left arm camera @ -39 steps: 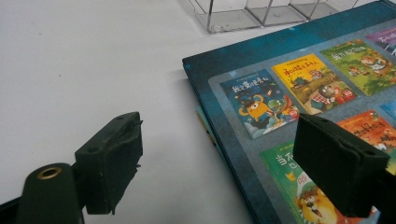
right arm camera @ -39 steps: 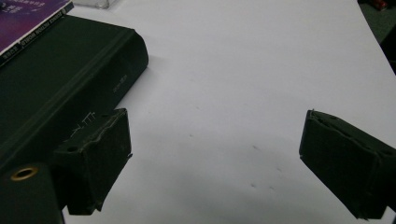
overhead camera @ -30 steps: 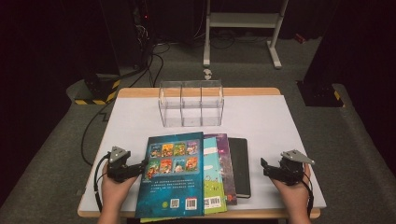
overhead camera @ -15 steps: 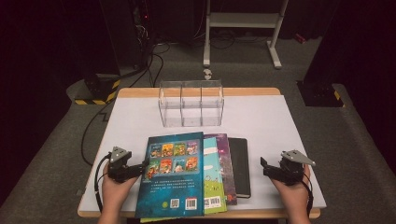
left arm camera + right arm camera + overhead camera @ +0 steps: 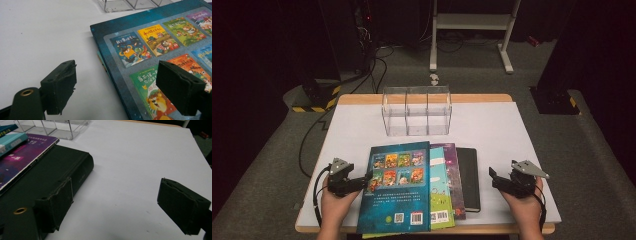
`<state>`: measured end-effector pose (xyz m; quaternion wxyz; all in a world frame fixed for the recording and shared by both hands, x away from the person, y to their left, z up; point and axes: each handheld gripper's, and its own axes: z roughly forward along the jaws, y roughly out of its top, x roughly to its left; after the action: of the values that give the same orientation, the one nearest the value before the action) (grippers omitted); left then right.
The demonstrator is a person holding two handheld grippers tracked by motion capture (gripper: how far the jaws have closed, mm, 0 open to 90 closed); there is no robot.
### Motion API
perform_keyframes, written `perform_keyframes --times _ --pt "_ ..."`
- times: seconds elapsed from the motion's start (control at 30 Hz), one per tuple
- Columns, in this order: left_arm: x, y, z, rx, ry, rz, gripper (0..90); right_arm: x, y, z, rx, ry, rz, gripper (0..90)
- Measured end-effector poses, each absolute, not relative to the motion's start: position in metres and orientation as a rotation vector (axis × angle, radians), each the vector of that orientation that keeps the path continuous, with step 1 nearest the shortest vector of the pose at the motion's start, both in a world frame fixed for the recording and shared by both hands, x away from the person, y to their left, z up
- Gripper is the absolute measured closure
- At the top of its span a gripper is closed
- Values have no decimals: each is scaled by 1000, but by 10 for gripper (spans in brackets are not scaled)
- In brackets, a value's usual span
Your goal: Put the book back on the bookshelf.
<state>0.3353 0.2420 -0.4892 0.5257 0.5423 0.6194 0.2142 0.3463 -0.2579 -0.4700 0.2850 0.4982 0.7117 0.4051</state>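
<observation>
Several books lie fanned out at the table's near edge. A dark blue picture book (image 5: 399,187) (image 5: 155,50) is on top, over a teal one (image 5: 441,192), a purple one (image 5: 454,175) (image 5: 22,157) and a black one (image 5: 469,177) (image 5: 50,175). My left gripper (image 5: 364,181) (image 5: 116,75) is open at the blue book's left edge, one jaw over the cover and one over the table. My right gripper (image 5: 493,177) (image 5: 117,187) is open just right of the black book. Its jaws have just been closing a little, with only bare table between them.
A clear box (image 5: 417,111) with three compartments stands upright behind the books, mid-table. The white table top (image 5: 512,130) has free room on both sides of the books. Cables and a metal stand are on the floor beyond the far edge.
</observation>
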Motion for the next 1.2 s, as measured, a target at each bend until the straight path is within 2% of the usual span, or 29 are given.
perform_keyframes --times 0.6,1.2 --pt "318 247 -490 1325 1504 488 178 351 -230 -461 1242 1925 1110 131" --pt "309 233 -498 1342 1509 386 188 353 -204 -455 1164 1991 1151 161"
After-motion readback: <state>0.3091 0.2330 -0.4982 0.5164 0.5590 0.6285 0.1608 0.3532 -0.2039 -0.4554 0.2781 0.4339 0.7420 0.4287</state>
